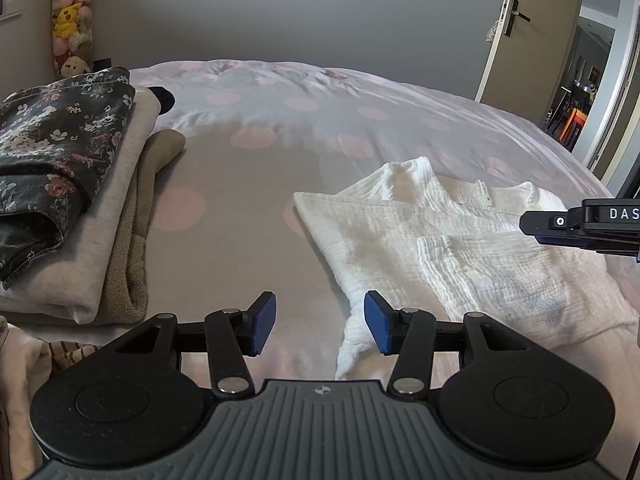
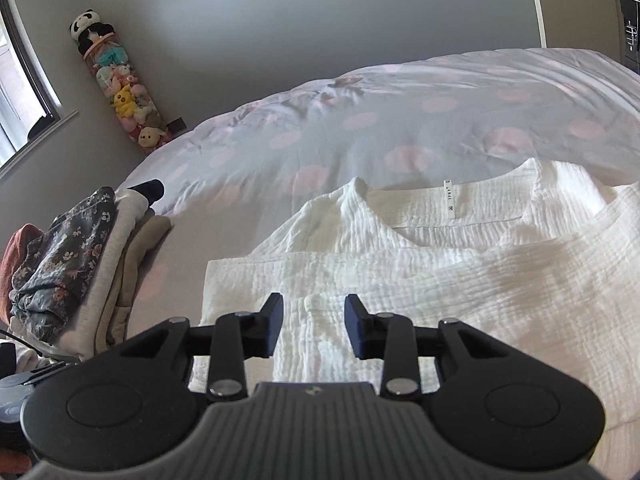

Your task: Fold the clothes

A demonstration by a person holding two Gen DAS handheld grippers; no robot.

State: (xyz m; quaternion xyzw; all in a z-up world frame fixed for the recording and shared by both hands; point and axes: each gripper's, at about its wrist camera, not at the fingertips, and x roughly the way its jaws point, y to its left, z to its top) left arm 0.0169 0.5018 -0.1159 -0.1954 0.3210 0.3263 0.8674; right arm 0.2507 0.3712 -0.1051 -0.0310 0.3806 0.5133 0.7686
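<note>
white crinkled shirt (image 2: 460, 280) is what we see spread on the polka-dot duvet (image 1: 280, 120), collar and label facing the far wall, with one side folded across the body. left of it sits a stack of folded clothes (image 1: 80, 200) topped by a dark floral piece. our left gripper (image 1: 320, 322) hangs wide over a trailing corner of fabric, and our right gripper (image 2: 314, 326), fingers parted, hovers empty above the shirt's folded part.

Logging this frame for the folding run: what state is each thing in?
white shirt: partly folded, flat on the bed
stack of clothes: folded, piled
door: open
left hand-held gripper: open, empty
right hand-held gripper: open, over the shirt
</note>
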